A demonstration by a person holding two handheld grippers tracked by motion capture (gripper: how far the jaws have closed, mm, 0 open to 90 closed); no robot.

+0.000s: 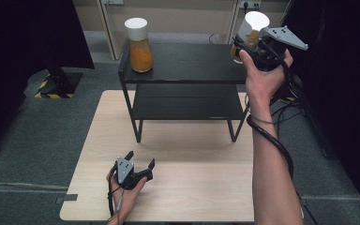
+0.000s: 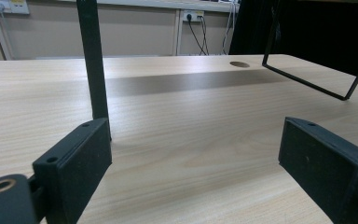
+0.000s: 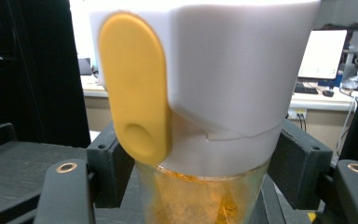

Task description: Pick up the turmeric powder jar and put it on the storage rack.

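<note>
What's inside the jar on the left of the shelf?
The left jar holds orange contents that fill its clear lower part. A white lid covers the top, so whatever is under the lid is hidden.

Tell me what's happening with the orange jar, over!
Right gripper shut on the jar, held over the black shelf. Left gripper open, resting on the table. Second jar at the shelf's far end, well apart.
</note>
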